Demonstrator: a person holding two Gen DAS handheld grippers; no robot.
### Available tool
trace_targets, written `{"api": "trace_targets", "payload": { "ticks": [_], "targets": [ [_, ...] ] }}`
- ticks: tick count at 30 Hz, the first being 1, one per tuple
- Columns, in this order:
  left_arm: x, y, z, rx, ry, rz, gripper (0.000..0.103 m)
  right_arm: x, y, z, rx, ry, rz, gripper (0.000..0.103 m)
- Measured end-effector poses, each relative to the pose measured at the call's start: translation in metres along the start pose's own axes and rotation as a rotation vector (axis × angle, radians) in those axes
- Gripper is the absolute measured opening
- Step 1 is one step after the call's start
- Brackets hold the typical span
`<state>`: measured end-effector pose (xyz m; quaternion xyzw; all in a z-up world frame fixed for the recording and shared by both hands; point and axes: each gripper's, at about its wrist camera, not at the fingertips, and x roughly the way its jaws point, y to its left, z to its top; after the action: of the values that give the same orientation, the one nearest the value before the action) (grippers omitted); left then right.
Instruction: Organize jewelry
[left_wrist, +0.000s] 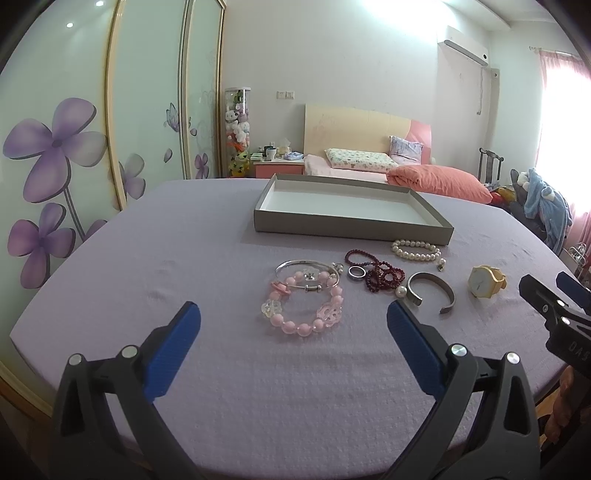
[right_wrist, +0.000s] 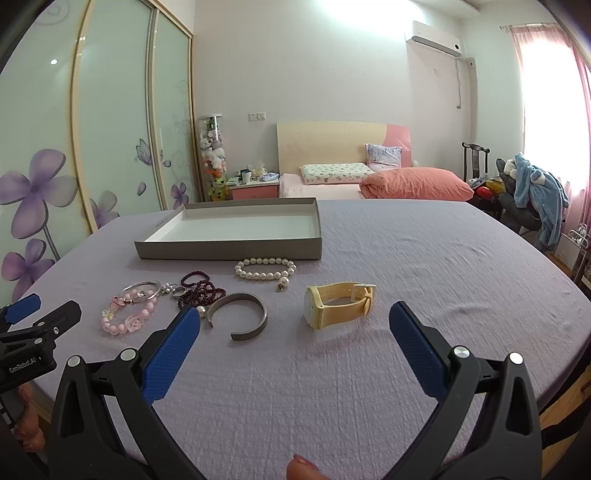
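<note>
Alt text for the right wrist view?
The open right tool hovers over a lilac tablecloth, aimed at a yellow watch. Beyond lie a grey cuff, pearl bracelet and shallow grey box.

Lilac textured cloth (right_wrist: 369, 387), grey tray (right_wrist: 229, 249), pink beads (left_wrist: 303, 321), yellow watch (right_wrist: 340, 304), seemingly dark-red beads (left_wrist: 380, 275)

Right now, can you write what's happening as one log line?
stage: start | left gripper: open, empty | right gripper: open, empty | tray: empty | jewelry: all on purple cloth | yellow watch: ahead of right jaws
</note>
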<state>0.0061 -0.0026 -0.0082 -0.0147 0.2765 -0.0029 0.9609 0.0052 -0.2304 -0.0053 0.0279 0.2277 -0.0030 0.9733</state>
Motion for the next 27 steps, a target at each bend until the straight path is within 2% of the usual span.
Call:
{"api": "trace_targets", "payload": {
  "ticks": [15, 27],
  "targets": [
    [0.027, 0.002, -0.002, 0.009, 0.045, 0.021, 0.099, 0.019, -0.019, -0.001, 0.023, 0.030, -0.040, 0.101],
    [0.061, -0.002, 0.015, 0.025, 0.083, 0.016, 0.099, 0.053, -0.039, 0.005, 0.026, 0.087, -0.087, 0.101]
  ]
}}
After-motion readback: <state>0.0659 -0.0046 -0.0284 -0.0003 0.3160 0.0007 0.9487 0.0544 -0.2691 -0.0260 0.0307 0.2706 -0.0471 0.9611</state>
